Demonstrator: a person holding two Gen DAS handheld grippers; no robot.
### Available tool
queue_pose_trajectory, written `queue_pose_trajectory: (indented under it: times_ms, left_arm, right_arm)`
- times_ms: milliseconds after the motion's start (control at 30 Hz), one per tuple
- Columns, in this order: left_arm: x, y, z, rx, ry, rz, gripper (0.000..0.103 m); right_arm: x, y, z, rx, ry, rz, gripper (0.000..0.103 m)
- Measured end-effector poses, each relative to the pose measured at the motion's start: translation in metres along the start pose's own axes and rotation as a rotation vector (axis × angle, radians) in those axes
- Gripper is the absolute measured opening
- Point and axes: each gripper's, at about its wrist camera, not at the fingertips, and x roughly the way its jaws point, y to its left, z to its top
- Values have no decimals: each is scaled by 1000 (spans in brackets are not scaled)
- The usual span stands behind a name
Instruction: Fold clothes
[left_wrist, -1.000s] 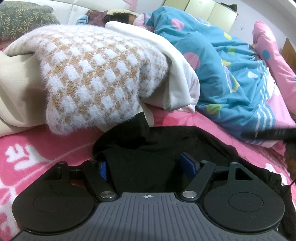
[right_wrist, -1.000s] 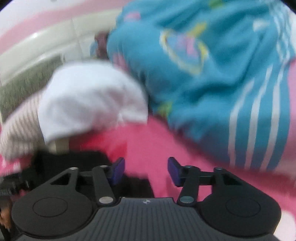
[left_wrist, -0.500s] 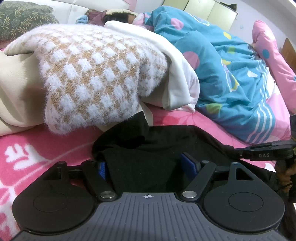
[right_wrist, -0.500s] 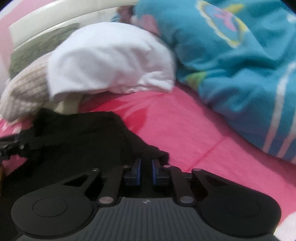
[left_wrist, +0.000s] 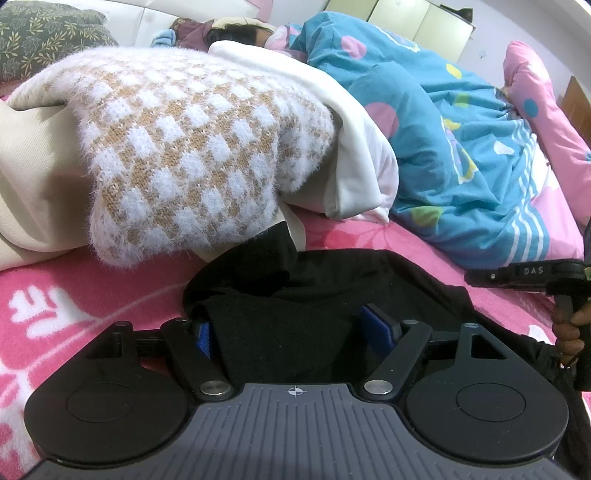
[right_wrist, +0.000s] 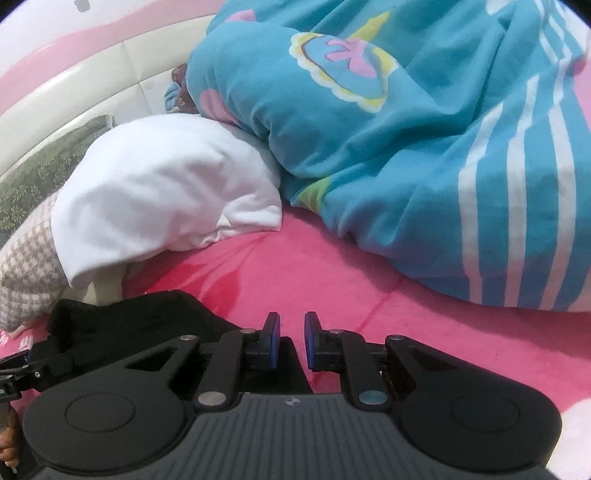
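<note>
Pink bed (right_wrist: 332, 280): left gripper (left_wrist: 293, 332) spread around black garment (left_wrist: 332, 280); right gripper (right_wrist: 291, 341) narrowly parted.

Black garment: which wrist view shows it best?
Left wrist view: the black garment spreads across the pink bedspread, mostly unobstructed. The right wrist view catches only its bunched edge, partly hidden behind the gripper body.

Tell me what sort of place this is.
Most likely a bedroom at home, with the work done on a bed: a pink flowered bedspread underlies everything, a rumpled blue cartoon quilt is heaped on it, and a padded cream headboard runs behind.
</note>
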Motion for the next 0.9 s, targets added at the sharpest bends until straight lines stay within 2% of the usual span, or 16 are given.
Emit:
queue_pose_trajectory:
  times_ms: [167, 600, 700, 733, 900]
  left_arm:
    - [0, 0, 0, 0, 1, -1, 77]
    - [1, 0, 0, 0, 2, -2, 78]
    - [2, 0, 1, -1, 2, -3, 78]
    - [2, 0, 0, -1, 2, -4, 78]
    - [2, 0, 0, 0, 1, -3, 78]
  right_arm:
    - [-4, -1, -7, -61, 17, -13, 14]
    - [16, 17, -13, -154, 51, 40, 17]
    - [21, 20, -16, -177, 36, 12, 13]
    - [20, 22, -16, -186, 18, 3, 3]
    - [12, 16, -14, -151, -95, -54, 2]
